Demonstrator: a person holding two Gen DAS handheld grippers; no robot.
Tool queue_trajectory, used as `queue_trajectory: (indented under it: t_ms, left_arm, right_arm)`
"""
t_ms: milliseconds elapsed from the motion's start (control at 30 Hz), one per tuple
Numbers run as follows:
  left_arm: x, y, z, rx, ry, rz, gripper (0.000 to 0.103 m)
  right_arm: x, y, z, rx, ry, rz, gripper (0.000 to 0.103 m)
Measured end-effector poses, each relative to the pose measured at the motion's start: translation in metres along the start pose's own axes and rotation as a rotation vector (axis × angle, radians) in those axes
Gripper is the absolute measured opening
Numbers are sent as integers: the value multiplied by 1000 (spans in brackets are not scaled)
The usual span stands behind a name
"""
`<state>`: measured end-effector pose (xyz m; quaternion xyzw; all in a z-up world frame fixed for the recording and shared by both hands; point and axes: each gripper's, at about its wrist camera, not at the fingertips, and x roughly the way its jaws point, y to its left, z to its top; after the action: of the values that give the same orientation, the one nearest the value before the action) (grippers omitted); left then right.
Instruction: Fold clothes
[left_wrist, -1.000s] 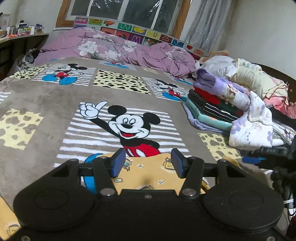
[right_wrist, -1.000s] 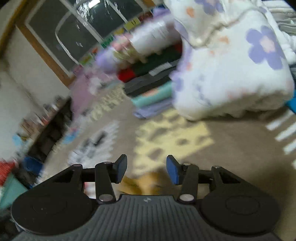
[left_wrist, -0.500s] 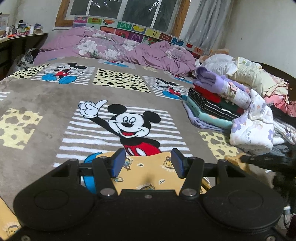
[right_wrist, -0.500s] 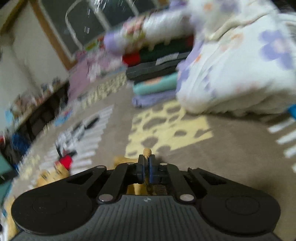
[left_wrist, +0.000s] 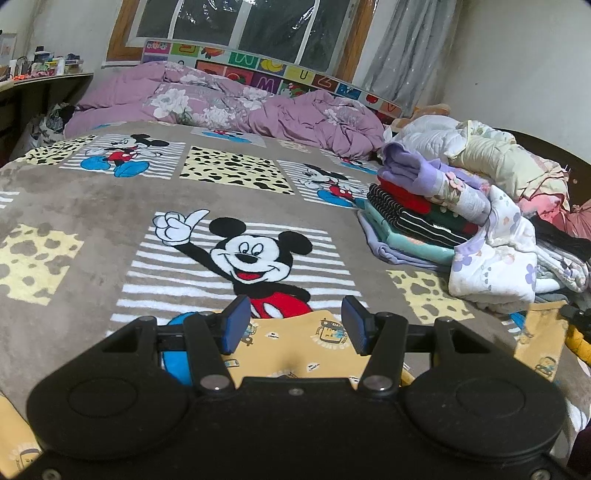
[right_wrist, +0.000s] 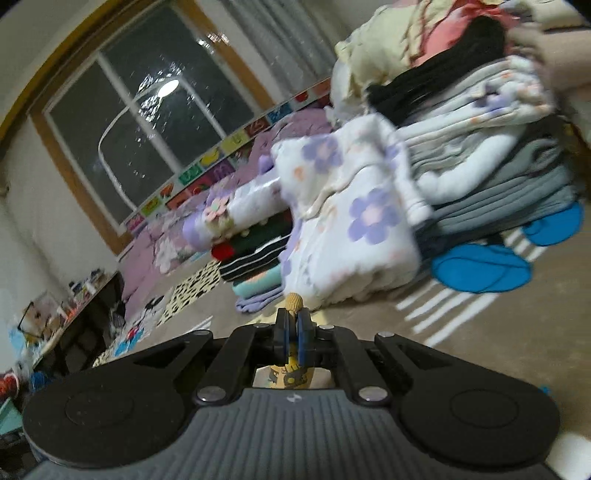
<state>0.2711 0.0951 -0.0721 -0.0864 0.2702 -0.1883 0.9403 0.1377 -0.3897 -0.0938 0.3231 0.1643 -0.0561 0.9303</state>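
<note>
On the bed (left_wrist: 110, 206), folded clothes stack (left_wrist: 417, 218)

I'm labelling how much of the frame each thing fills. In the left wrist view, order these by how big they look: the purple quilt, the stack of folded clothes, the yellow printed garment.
1. purple quilt, although farthest away.
2. and 3. unsure: stack of folded clothes and yellow printed garment look similar; the garment is nearest and partly hidden by the left tool.

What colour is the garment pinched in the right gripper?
Yellow garment with small cartoon prints, shown best in the left wrist view.
</note>
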Motion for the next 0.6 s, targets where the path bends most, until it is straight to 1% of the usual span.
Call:
queue_trajectory:
  t_ms: [200, 300, 400, 500, 600]
  left_arm:
    - [1, -3, -1, 8, 7, -2, 54]
    - [2, -4, -1, 10, 11, -1, 54]
    - [4, -5, -2, 15, 16, -1, 54]
    - [5, -6, -2, 19, 21, 2, 54]
    - [7, -8, -3, 28, 29, 0, 54]
  right_arm:
    - [-28, -25, -2, 62, -29, -52, 6]
    - [-35, -37, -6, 69, -25, -84, 6]
    - [-34, -52, -10, 102, -17, -115, 6]
    - [-24, -60, -12, 94, 1, -124, 6]
    - [-5, -67, -15, 77, 44, -141, 6]
